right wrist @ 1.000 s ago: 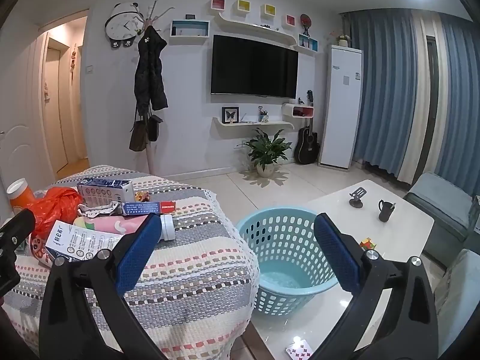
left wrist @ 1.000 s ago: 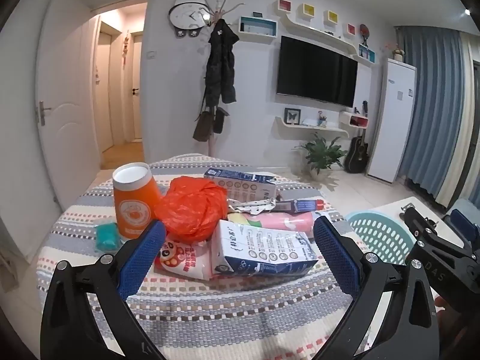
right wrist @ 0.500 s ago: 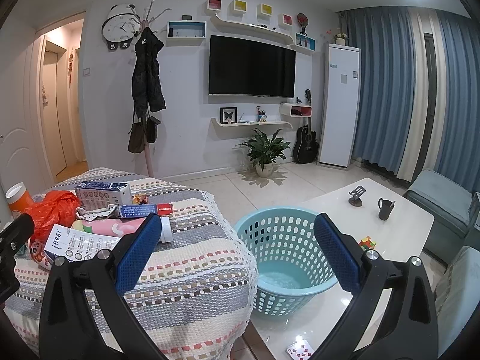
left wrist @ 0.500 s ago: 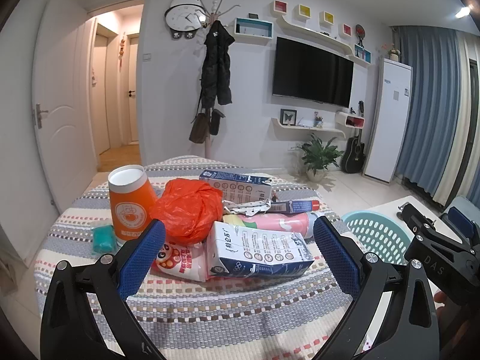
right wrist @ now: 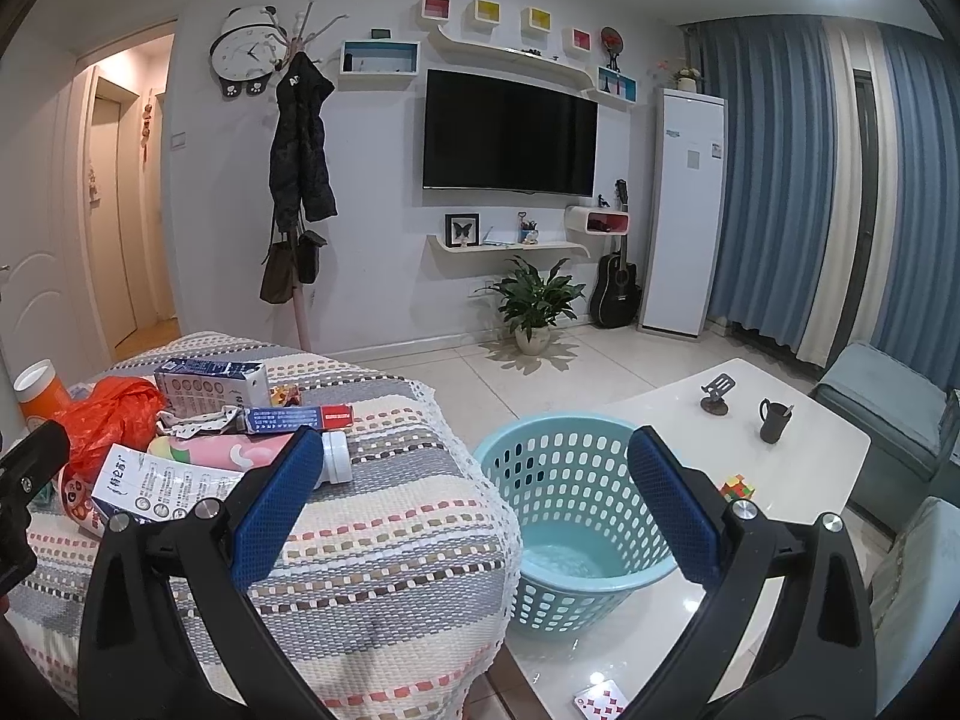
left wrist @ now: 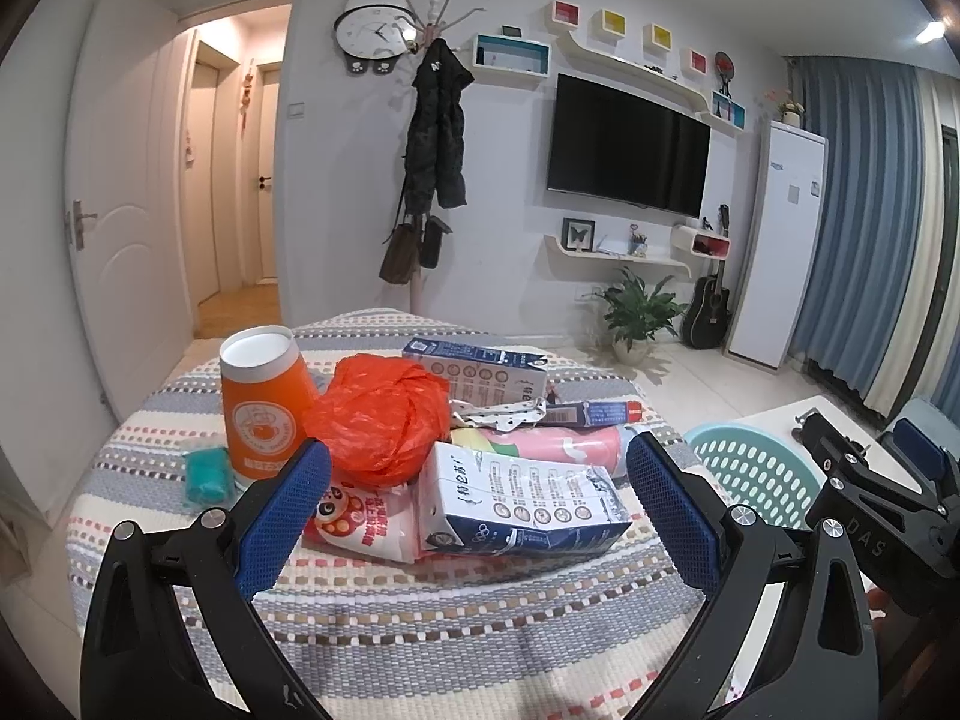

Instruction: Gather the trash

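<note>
Now | left tool [left wrist: 477, 501] wide, slightly nearer milk carton [left wrist: 522, 510]; right tool [right wrist: 474, 492] wide, unchanged

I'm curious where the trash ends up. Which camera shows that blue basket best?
The right wrist view: the blue basket shows whole, holes and bare bottom visible, between the open hand-held gripper fingers. The left wrist view shows only part of its rim past a gripper finger.

Background of the room: a black flat-screen television [right wrist: 510, 131] mounted on the white wall; a round panda-shaped wall clock [right wrist: 245, 51] beside a dark coat on a coat stand [right wrist: 300, 150]; a green potted plant [right wrist: 536, 300] and a black acoustic guitar [right wrist: 615, 291] on the floor; a tall white air-conditioner unit [right wrist: 684, 210]; blue curtains [right wrist: 774, 180]; a dark mug [right wrist: 771, 420] on the white low tabletop [right wrist: 828, 450].
</note>
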`<control>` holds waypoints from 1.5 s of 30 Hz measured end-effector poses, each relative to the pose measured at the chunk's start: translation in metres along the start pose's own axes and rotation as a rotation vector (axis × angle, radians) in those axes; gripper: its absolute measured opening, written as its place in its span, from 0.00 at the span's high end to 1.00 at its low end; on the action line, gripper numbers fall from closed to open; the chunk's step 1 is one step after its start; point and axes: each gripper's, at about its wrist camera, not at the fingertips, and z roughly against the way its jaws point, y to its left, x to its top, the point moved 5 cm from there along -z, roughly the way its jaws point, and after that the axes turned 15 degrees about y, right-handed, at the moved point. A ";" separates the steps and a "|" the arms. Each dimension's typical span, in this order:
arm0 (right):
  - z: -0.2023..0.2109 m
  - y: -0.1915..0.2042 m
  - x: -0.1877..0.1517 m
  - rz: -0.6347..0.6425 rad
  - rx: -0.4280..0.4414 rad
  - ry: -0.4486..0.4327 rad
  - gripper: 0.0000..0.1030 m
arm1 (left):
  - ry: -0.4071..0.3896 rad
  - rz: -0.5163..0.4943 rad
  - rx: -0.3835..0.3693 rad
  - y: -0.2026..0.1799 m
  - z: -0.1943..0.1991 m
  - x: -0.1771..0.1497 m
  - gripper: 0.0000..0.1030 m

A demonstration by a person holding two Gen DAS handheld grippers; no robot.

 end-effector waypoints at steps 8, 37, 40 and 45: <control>0.001 0.001 0.000 0.003 0.002 -0.001 0.06 | -0.002 0.000 0.000 0.001 0.001 0.001 0.07; -0.015 0.046 -0.011 0.126 0.136 0.072 0.50 | 0.038 0.190 0.085 0.138 -0.003 0.017 0.07; -0.020 0.056 -0.011 0.137 0.186 0.093 0.51 | 0.082 0.165 0.055 0.146 -0.019 0.030 0.07; -0.028 0.073 -0.010 0.164 0.246 0.115 0.51 | 0.150 0.122 0.021 0.144 -0.054 0.047 0.07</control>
